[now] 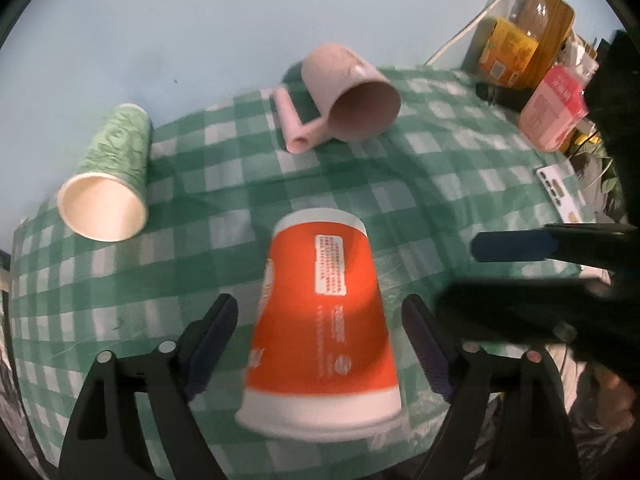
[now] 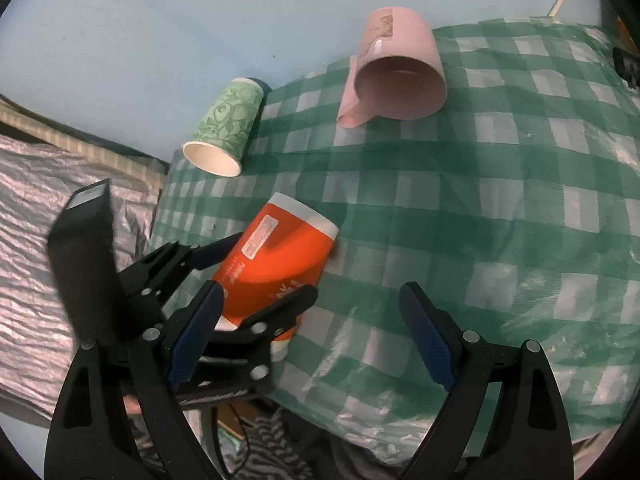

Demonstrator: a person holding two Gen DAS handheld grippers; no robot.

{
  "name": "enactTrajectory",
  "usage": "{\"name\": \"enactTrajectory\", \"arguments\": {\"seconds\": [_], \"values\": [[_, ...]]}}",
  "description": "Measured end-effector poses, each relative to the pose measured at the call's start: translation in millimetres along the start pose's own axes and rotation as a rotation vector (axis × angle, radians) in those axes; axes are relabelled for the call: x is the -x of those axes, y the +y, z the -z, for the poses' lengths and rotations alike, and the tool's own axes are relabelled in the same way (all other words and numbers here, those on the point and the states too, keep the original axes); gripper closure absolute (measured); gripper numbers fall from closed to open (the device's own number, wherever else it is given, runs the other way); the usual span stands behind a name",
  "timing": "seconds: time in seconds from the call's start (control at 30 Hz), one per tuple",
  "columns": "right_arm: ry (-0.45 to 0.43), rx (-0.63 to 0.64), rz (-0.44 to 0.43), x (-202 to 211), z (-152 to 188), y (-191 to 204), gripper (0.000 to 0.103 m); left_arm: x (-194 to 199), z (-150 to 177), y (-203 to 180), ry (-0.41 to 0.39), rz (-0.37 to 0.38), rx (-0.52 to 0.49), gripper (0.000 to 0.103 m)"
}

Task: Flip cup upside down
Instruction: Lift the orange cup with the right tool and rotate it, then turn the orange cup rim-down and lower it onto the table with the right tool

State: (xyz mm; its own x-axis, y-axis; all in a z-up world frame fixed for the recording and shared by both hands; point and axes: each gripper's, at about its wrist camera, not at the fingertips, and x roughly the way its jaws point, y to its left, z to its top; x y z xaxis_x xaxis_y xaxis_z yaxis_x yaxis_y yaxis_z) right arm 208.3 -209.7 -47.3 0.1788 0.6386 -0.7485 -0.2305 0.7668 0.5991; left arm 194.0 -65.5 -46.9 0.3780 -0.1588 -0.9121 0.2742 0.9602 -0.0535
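Observation:
An orange paper cup (image 1: 324, 320) with white bands lies on its side on the green checked tablecloth (image 1: 440, 168), mouth end toward the table's near edge. My left gripper (image 1: 320, 340) is open, its fingers on either side of the cup with small gaps. In the right wrist view the orange cup (image 2: 276, 256) sits between the left gripper's fingers (image 2: 280, 308). My right gripper (image 2: 310, 336) is open and empty, just right of the cup above the cloth.
A green paper cup (image 1: 108, 176) lies on its side at the far left. A pink mug (image 1: 352, 96) lies on its side at the back. Bottles and a pink carton (image 1: 554, 114) stand at the back right. The table edge (image 2: 160, 208) drops to a bed on the left.

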Motion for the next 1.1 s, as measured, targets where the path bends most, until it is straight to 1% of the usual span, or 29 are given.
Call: {"name": "enactTrajectory", "arguments": {"seconds": [0.1,0.23,0.33,0.5,0.67,0.8,0.97,1.03,1.1], "values": [[0.012,-0.012,-0.02,-4.9,-4.8,4.9,0.013,19.8,4.6,9.9,-0.027,-0.005,0.006,0.014],[0.029,-0.024,-0.009,-16.9,-12.4,12.7,0.013,35.5,10.6,26.6,-0.042,-0.011,0.027,0.014],[0.05,-0.049,-0.002,-29.8,-17.3,15.9,0.013,42.1,15.3,40.1,-0.062,-0.032,0.054,0.014],[0.097,-0.095,0.036,-52.9,-23.3,19.7,0.013,40.7,19.3,67.0,-0.084,-0.07,0.112,0.014],[0.13,-0.101,0.097,-70.6,-28.1,27.7,0.013,35.9,22.4,84.0,-0.103,-0.101,0.142,0.014],[0.139,-0.126,0.142,-82.5,-33.0,26.9,0.013,29.0,25.8,97.0,-0.113,-0.081,0.191,0.014],[0.162,-0.142,0.173,-95.1,-34.2,23.3,0.014,26.2,29.5,102.0,-0.118,-0.077,0.199,0.014],[0.167,-0.133,0.184,-98.0,-33.8,24.0,0.016,25.6,29.3,102.6,-0.123,-0.08,0.199,0.014],[0.163,-0.137,0.182,-96.9,-33.4,23.9,0.025,25.1,29.0,104.9,-0.127,-0.081,0.206,0.014]]}}
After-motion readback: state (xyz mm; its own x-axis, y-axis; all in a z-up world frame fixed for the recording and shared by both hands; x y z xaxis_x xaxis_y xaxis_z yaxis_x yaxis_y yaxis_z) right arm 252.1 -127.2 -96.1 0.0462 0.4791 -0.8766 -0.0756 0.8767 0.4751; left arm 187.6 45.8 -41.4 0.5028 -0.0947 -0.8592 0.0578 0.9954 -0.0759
